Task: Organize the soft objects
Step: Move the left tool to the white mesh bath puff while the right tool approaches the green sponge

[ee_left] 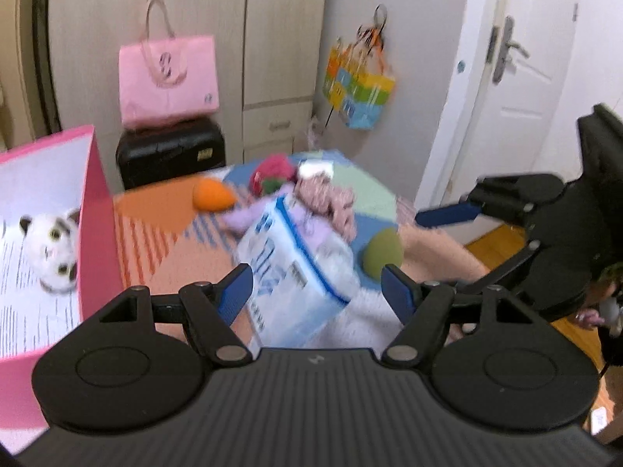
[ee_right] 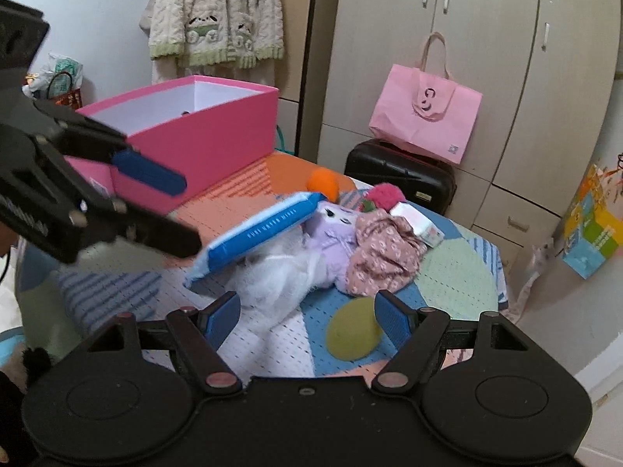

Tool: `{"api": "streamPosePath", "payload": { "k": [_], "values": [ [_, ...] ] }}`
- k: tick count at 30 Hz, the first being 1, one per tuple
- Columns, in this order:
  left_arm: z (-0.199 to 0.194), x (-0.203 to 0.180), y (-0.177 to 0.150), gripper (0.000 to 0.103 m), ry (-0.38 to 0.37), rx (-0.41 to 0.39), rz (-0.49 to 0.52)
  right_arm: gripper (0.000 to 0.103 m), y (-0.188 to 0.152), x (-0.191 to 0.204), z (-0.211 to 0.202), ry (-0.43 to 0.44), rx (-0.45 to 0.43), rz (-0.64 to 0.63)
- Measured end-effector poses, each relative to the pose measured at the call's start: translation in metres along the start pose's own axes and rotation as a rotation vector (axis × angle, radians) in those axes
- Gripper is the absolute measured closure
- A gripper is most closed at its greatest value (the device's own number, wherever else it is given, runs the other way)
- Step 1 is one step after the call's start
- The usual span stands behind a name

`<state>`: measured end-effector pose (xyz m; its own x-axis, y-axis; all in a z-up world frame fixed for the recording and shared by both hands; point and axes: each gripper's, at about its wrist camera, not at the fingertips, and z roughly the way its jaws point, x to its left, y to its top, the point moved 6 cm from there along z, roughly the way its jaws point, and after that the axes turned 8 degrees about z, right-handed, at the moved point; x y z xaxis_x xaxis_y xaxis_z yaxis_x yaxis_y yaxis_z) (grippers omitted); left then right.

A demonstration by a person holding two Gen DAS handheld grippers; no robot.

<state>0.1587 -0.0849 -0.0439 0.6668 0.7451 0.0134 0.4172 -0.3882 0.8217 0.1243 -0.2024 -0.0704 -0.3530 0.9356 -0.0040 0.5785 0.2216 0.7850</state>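
1. Step in hand: approach. Left claw (ee_left: 315,288) and right claw (ee_right: 307,317) are both agape, holding nothing.
2. Tissue pack (ee_left: 296,257) leans on the pile mid-surface (ee_right: 272,354).
3. Next: grip it, carry to the pink box (ee_right: 202,136).

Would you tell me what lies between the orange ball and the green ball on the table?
In the right wrist view, the orange ball and the green ball are separated by a purple plush toy beside floral pink fabric.
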Motion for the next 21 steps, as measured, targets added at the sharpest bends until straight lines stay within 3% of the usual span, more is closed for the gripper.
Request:
{"api": "streamPosePath", "payload": {
  "k": [5,8,11,15,21],
  "values": [
    [0.004,-0.030,0.010,0.040,-0.043,-0.109,0.117,0.023,-0.011,-0.017,-0.002,-0.007,-0.018,0.041],
    [0.018,-0.047,0.014,0.045,-0.066,-0.125,0.161,0.023,-0.020,-0.028,0.001,-0.002,-0.026,0.076],
    [0.041,-0.059,0.016,0.047,-0.055,-0.088,0.182,0.023,-0.028,-0.036,0.009,-0.002,-0.029,0.100],
    [0.069,-0.057,0.009,0.047,0.043,0.005,0.196,0.023,-0.032,-0.040,0.020,-0.007,-0.040,0.096],
    [0.072,-0.036,-0.001,0.047,0.124,0.041,0.154,0.023,-0.035,-0.038,0.028,0.013,-0.052,0.072]
  ]
}}
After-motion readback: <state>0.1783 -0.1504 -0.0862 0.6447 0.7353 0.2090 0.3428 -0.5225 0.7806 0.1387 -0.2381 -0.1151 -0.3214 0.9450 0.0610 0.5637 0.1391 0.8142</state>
